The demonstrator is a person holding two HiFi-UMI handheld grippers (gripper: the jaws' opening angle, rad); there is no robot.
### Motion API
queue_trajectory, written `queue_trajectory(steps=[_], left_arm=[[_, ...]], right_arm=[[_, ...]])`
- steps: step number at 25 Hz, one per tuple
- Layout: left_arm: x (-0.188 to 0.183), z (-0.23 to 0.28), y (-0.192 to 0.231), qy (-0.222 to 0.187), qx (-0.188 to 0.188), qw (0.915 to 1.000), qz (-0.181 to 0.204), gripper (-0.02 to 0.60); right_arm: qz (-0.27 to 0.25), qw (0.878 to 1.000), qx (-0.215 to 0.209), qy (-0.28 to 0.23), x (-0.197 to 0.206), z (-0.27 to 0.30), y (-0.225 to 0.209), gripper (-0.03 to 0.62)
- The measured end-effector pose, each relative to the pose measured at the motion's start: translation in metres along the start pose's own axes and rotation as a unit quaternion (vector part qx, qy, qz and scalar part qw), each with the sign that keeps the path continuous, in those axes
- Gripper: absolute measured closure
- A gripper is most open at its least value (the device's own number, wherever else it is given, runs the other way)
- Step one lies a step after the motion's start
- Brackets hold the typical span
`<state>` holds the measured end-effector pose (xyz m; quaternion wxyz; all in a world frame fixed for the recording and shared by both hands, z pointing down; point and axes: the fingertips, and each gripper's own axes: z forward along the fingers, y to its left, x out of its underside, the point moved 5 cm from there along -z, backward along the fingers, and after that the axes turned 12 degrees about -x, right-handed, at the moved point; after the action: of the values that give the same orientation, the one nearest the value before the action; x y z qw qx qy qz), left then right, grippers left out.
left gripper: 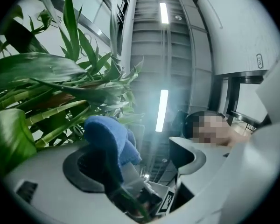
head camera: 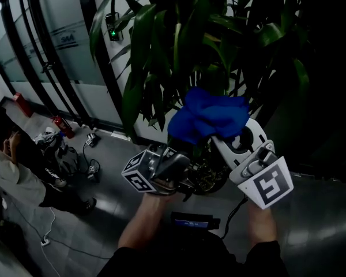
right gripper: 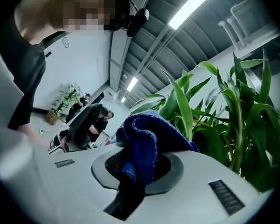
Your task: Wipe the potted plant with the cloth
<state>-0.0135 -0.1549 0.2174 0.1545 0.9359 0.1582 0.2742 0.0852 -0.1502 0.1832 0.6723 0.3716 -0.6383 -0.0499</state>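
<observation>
Right gripper point(head camera: 233, 138): closed on the cloth point(head camera: 210, 117). A narrow fold is pinched between its pads, and most of the blue bundle bulges loose beyond them.
Left gripper point(left gripper: 142, 148): jaws stand wide apart and point steeply up. The cloth lies just beside one pad, but nothing is clamped.
Risk, cloth: only a small pinch holds it. Drag along a leaf would likely tug it free and drop it to the floor.
Risk, leaves: they are long, thin and crowded. With no leaf held in the left gripper, a wipe may bend or crease one instead of cleaning it. The spread jaws could also snag a neighbouring leaf.
Cloth, place: centre of the scene, in front of the lower leaves of the potted plant point(head camera: 139, 33). It is not clear whether it is touching them.
Pot point(head camera: 206, 176): probably the dark rounded shape low between the two grippers, and mostly hidden. Stems rise from that spot, but nothing else in it can be made out.
Far left: a person point(head camera: 14, 172) sits by cables on the floor, well apart from the plant.
</observation>
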Motion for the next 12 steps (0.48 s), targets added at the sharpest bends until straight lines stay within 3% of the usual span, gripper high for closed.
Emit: queue_trajectory(steps=[6,12], left_arm=[[0.000,0.000,0.001,-0.009,0.006,0.9998,-0.018,0.165],[-0.003,-0.003,0.004,-0.008,0.003,0.9999,-0.006,0.164]], right_arm=[[-0.025,0.999,-0.027,0.037,0.014,-0.007,0.039,0.519],[-0.037,0.991,-0.089,0.098,0.032,-0.016,0.071,0.519]])
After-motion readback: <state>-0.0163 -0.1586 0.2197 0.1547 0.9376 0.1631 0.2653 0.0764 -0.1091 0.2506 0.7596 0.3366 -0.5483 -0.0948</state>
